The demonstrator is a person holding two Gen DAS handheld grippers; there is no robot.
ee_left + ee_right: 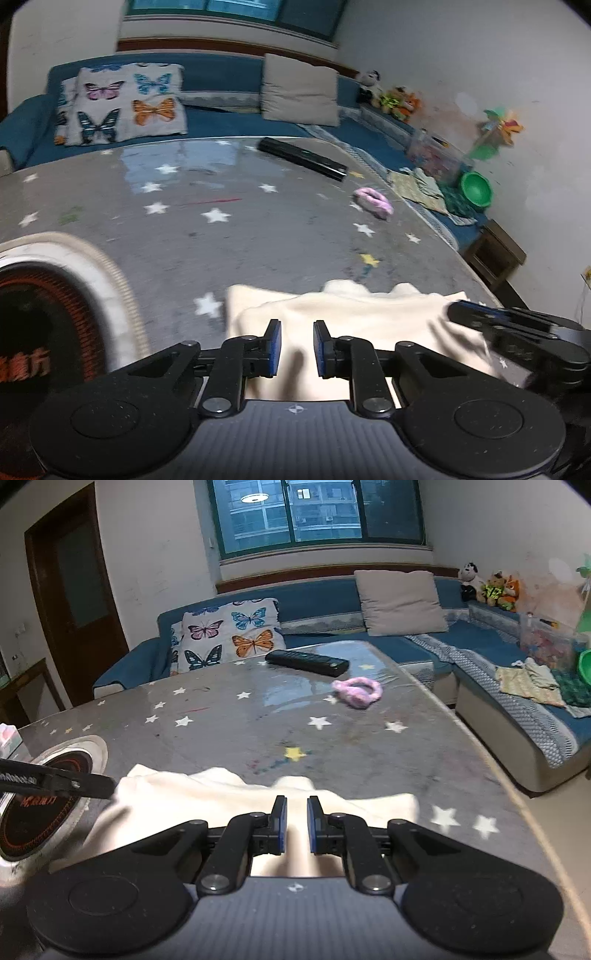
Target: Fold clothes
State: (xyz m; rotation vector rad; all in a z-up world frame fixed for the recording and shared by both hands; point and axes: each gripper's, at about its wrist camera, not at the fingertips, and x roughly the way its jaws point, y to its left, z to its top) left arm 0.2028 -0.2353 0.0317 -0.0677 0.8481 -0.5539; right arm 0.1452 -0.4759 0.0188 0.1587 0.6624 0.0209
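Note:
A cream garment (354,314) lies bunched on the near edge of the grey star-patterned table (229,229); it also shows in the right wrist view (229,797). My left gripper (296,326) hovers over its left part, jaws a little apart with nothing between them. My right gripper (296,802) is over its middle, jaws also slightly apart and empty. The right gripper shows at the right of the left wrist view (517,328); the left gripper's finger shows at the left of the right wrist view (74,784).
A black remote (307,662) and a pink fluffy band (357,692) lie at the table's far side. A round built-in hob (40,808) sits at the table's left. A blue sofa (480,657) with cushions, toys and cloths wraps behind and right.

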